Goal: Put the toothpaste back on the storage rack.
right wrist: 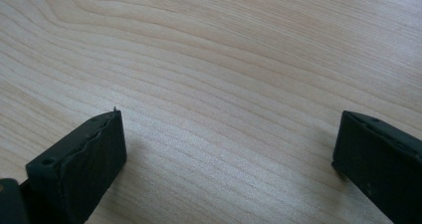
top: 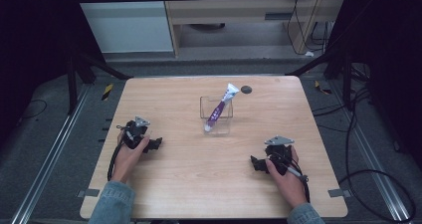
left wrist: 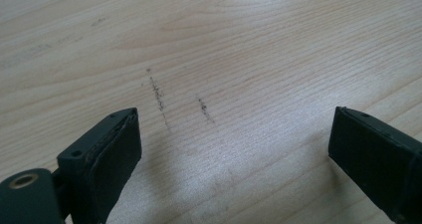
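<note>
Pale wood grain runs across the table, which is set on dark carpet with cables trailing at the right. From the high view, a purple-and-white tube is seen standing in a clear holder near the table's middle, tilted so its crimped white end leans up and to the far right while its cap sits low at the near left. The left gripper is rested on the wood at the near left, the right gripper at the near right; both are aimed inward, and the tube lies ahead and between them, well apart from each. The left one is judged slightly nearer.

In the left gripper view, the left gripper is held wide, with nothing between the jaws but bare wood and a few dark scuff marks.

In the right gripper view, the right gripper is likewise spread wide over plain grain, empty.
</note>
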Tool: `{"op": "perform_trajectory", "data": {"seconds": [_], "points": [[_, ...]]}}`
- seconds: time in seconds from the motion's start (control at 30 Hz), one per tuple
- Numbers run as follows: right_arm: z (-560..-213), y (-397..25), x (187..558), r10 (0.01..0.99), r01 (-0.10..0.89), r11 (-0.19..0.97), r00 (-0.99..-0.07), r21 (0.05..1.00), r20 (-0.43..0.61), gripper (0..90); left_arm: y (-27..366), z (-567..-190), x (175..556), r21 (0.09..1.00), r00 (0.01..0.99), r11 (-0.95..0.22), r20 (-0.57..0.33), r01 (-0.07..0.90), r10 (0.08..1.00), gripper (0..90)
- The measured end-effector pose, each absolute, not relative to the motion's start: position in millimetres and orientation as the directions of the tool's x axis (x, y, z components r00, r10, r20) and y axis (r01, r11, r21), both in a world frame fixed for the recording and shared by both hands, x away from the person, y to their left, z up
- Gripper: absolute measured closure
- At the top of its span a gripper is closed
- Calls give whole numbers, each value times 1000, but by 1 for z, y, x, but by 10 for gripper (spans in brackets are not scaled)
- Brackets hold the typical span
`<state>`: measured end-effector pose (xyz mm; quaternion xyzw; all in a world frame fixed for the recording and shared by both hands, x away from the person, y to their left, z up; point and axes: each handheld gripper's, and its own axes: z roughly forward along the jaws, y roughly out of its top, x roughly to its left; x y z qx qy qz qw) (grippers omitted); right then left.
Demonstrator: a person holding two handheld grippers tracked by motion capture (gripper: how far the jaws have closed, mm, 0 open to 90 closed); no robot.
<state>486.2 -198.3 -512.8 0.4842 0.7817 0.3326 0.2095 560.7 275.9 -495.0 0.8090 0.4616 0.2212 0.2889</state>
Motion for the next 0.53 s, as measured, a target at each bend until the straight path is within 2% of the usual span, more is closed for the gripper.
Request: {"op": "perform_trajectory", "data": {"seconds": [0.33,0.53], "points": [[-513,-198,486,896,617,311,-444,723,-6,5,283,-504,560,695,454,-341,24,633,891,34],[-513,-198,486,896,618,310,-443,723,-6,5,285,-507,558,714,455,-334,23,616,890,13]]}}
